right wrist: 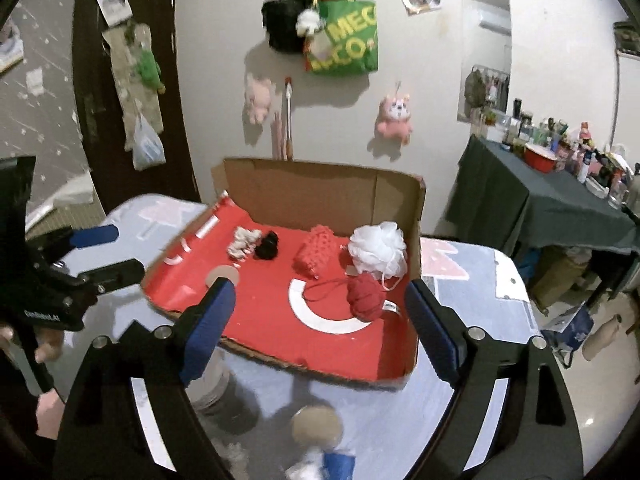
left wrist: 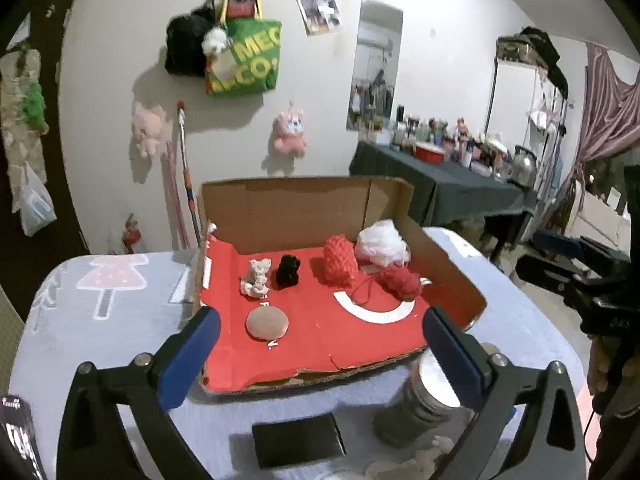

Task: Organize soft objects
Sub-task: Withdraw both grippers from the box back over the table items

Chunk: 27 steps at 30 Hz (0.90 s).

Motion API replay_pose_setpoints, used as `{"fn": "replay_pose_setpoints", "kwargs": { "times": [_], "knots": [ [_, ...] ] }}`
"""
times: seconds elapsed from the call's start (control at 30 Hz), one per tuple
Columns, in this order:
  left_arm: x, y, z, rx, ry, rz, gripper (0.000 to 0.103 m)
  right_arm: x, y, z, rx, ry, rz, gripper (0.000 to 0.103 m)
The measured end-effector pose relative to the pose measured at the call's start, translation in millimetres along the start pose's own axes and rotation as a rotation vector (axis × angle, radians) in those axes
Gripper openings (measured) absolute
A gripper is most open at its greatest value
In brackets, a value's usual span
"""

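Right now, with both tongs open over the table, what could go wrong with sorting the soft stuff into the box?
1. The red yarn ball trails a loose strand; lifting it may drag the strand or snag the white bath puff beside it.
2. The box has a torn, low front edge, so a nudged item could slip out.
3. The metal can near the box might get knocked.
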<state>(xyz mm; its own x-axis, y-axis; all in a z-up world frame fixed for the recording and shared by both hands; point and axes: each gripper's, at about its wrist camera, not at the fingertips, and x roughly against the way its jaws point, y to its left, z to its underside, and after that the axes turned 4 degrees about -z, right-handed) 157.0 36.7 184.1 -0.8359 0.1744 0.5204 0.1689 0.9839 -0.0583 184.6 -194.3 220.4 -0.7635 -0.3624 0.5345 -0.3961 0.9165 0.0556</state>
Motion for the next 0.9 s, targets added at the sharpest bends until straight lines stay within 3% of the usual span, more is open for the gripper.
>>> {"fn": "replay_pose_setpoints", "kwargs": {
  "times": [0.33,0.7,0.9],
  "knots": [
    [57,-14,42,0.016,-0.153,-0.054,0.103,59,29,48,-0.009,-0.142,0.039,0.090],
    [68,-28,91,0.003,-0.173,-0.049,0.103,74,48,105,-0.015,-0.200,0.087,0.094],
    [52,-32,122,0.008,-0.120,-0.045,0.103,65,48,140,-0.040,-0.188,0.108,0.094]
  ]
}}
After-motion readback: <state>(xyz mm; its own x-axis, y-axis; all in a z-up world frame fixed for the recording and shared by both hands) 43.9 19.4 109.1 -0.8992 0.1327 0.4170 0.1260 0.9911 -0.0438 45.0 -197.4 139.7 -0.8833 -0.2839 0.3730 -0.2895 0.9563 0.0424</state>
